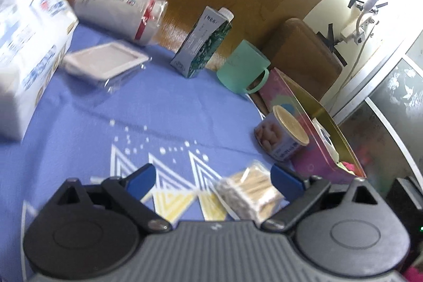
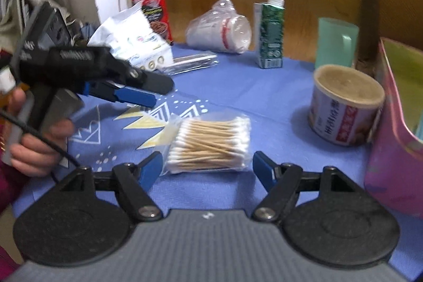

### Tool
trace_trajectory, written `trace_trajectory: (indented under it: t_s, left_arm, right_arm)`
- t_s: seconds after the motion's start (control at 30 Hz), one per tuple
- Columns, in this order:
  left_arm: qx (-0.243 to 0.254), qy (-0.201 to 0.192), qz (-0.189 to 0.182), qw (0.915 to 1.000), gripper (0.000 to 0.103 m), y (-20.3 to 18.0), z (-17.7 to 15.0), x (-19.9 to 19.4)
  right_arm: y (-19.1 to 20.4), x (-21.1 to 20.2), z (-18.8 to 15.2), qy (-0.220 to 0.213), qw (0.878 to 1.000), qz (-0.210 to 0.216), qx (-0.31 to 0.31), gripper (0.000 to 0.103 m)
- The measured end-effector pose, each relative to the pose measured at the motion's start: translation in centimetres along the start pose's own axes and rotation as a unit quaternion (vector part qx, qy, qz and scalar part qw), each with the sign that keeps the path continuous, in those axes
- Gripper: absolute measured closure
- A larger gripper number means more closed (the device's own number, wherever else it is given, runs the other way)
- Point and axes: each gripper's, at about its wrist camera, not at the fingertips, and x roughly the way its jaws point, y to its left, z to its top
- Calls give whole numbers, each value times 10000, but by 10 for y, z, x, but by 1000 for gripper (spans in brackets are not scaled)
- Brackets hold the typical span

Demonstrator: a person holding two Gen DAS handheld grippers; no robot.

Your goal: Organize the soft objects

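Both jaws spread wide, nothing pinched | right gripper [image 2: 207,171] straddles cotton-swab pack [image 2: 210,147] at lower centre, no contact | left gripper [image 1: 212,177] hovers beside it, lower frame | snack can [image 2: 346,115] at right on blue tablecloth [image 2: 264,97]

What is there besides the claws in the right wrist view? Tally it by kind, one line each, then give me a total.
Cotton swab pack: 1
Tin can: 1
Green mug: 1
Drink carton: 1
Bagged cup stack: 1
Pink box: 1
White bag: 1
Red packet: 1
Wrapped flat tray: 1
Total: 9
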Motion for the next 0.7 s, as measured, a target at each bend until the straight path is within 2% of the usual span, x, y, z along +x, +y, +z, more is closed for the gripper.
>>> trace_trajectory:
  t_s: [0.1,0.2,0.23,0.27,0.3,0.33,0.37,0.43,0.47,0.57,0.7]
  left_arm:
    - [213,232,151,9994,19,-15,-3,4]
    - [574,580,485,9955,27,-36,-9,23]
    - [764,572,598,9936,33,-45,-11,28]
    - [874,643,601,9923,36,-52,-12,34]
    - [946,715,541,9915,44,-59,-12,39]
    - [991,801,480,9907,43,-67,-12,44]
    - [1099,786,571,9892,43,-75,-12,47]
    - [1447,681,692,9847,43,-97,-10,50]
    - [1583,614,653,9833,43,-107,-7,50]
    - [1906,439,222,9804,42,-145,6,51]
    - [2439,281,-230,9691,35,-207,19,69]
  right_arm:
    - [-2,6,0,13,10000,-33,37,23]
    - [-4,11,0,4,10000,-1,61,21]
    - [-3,12,-1,9,10000,13,63,22]
    - [-2,12,-3,-42,10000,15,57,29]
    - [-1,10,-4,-80,10000,40,37,32]
    - [2,7,-6,-100,9999,70,14,36]
    - [4,4,-7,-142,9999,49,-11,39]
    - [9,-6,-10,-341,9988,-306,-197,47]
    - [7,-13,-11,-439,9976,-495,-222,62]
    - [-10,-44,-12,-904,9926,-807,55,62]
    - [-37,-86,-11,-1501,9785,-1374,337,62]
